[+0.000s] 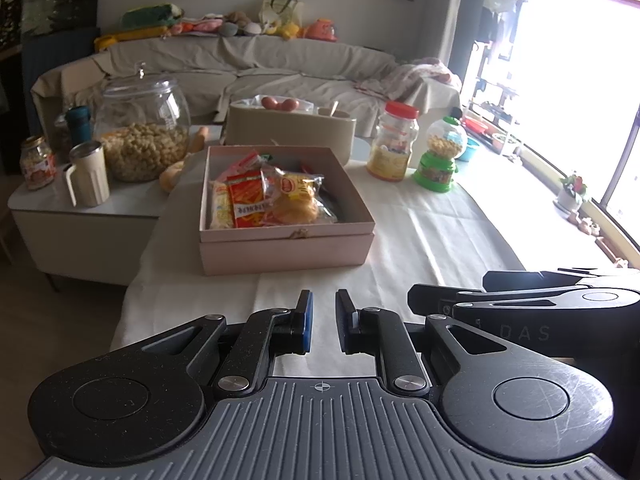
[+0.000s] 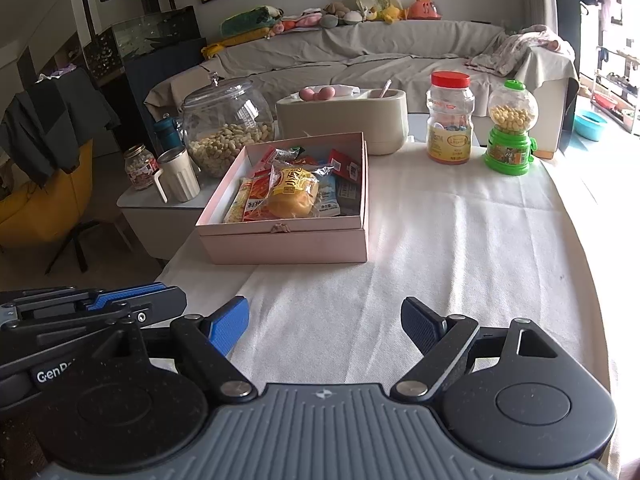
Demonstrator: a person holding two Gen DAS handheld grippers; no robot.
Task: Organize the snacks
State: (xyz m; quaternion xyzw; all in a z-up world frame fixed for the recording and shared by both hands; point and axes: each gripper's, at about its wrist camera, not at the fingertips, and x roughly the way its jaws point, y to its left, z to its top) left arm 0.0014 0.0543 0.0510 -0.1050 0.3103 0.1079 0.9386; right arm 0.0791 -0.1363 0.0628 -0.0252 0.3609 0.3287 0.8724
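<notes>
Nearest to both cameras, over the white cloth [image 2: 440, 240] that covers the table, the two grippers hang side by side and hold nothing. The left gripper [image 1: 324, 320] has its fingers nearly closed, with only a narrow gap between the blue pads and nothing in it. The right gripper [image 2: 324, 320] has its fingers wide open, and only bare cloth lies between them. Both point down toward the table and are well apart from the snacks.

A little farther, on the cloth, stands the pink box [image 1: 288, 252] with its lid off. Inside it lie the snack packets [image 1: 248, 204]: red and orange ones, a yellow one, and a clear bag with a yellow bun [image 2: 290, 200] on top. They look put in loosely and overlap each other, not in rows.

No loose packet lies on the cloth in front of the box or beside it, so I judge the collecting step is mostly done. What may be left is to close the box or to tidy the packets; I cannot see a lid in either view.

Behind the box, at the far edge of the table, stand a beige holder [image 1: 292, 128], a jar with a red cap [image 2: 450, 120] and a green candy dispenser [image 2: 510, 132]. On the lower side table at the left stand a big glass jar of puffs [image 1: 142, 132] and a cream mug [image 1: 88, 176].
</notes>
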